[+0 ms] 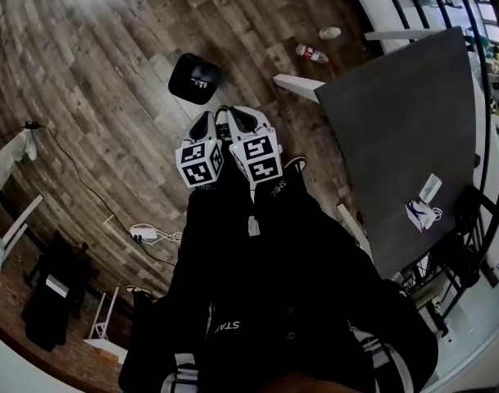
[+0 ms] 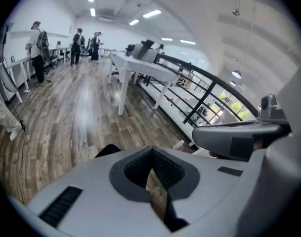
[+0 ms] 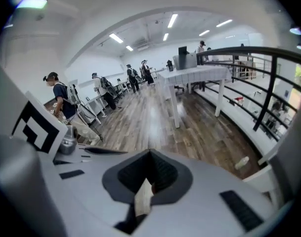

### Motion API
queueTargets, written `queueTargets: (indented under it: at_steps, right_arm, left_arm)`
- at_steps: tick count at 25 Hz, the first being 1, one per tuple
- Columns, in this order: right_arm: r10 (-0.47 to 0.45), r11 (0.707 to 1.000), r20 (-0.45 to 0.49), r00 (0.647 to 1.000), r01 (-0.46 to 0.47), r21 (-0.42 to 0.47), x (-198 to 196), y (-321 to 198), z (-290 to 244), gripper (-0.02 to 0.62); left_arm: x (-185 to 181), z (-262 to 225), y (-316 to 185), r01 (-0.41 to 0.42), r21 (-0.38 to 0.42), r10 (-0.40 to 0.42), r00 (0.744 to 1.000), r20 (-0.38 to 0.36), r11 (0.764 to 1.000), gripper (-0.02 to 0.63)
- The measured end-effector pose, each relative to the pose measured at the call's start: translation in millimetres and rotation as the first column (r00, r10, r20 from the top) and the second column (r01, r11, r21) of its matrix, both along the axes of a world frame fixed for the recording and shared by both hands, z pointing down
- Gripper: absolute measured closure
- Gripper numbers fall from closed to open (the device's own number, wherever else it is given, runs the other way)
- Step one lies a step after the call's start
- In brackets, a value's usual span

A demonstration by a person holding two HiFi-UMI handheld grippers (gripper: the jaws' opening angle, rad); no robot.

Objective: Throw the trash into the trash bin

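Left gripper [image 1: 202, 127] and right gripper [image 1: 242, 120] are hanging side by side just short of the trash bin [image 1: 195, 78], jaws together, apparently empty, likely being carried closed for travel. Bottle [image 1: 312, 52] and crumpled wad [image 1: 329, 33] are lying on the floor [image 1: 110, 97], well right of the bin.

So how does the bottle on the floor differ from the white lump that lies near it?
The bottle is long, lies on its side and bears a red band; the white lump is rounded and plain. The bottle lies nearer the black trash bin than the white lump does. Both rest on the wooden floor beside the grey table, and neither is in the bin.
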State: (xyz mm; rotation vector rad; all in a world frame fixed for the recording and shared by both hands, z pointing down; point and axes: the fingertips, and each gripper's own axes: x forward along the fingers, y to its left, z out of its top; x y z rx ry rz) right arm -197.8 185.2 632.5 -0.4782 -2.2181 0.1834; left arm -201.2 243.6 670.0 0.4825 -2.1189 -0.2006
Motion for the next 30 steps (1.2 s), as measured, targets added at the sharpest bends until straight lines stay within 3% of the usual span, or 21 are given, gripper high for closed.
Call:
queueTargets:
  at_steps: [8,11,14,19,22,26,30]
  right_arm:
    - [0.184,0.983,0.165,0.969,-0.183,-0.019,38.0,-97.4,-128.6,0.580]
    - [0.263,0.964,0.212,0.941,-0.265,-0.017,71.1,-143.8,-169.7,0.580]
    - [0.355,0.931,0.254,0.900,-0.364,-0.010,108.7,-195.8,-203.9,0.580]
    - [0.548,0.815,0.321,0.772,-0.579,0.001,178.0,-281.9,-245.7,0.580]
    - [0.638,0.734,0.354,0.684,-0.679,-0.010,224.6,-324.1,-267.3,0.580]
    - [0.718,0.622,0.410,0.563,-0.783,-0.014,281.2,-369.9,-295.5,0.580]
    - [0.770,0.500,0.460,0.441,-0.866,-0.006,339.1,-409.3,-317.8,0.580]
  left_arm:
    - [26.1,-128.5,-108.2,-0.180,0.078,0.164,0.971,0.172,0.981,0.606]
    - [53.8,-169.7,-157.3,-0.269,0.089,0.244,0.944,0.222,0.959,0.606]
    - [85.5,-206.6,-216.3,-0.372,0.125,0.331,0.905,0.266,0.920,0.606]
    - [144.8,-255.9,-314.4,-0.571,0.161,0.494,0.796,0.351,0.805,0.606]
    - [188.9,-280.3,-362.7,-0.668,0.172,0.574,0.721,0.388,0.723,0.605]
    - [242.0,-308.8,-413.2,-0.775,0.178,0.657,0.614,0.438,0.606,0.606]
    - [290.7,-329.2,-451.3,-0.845,0.169,0.707,0.519,0.480,0.507,0.606]
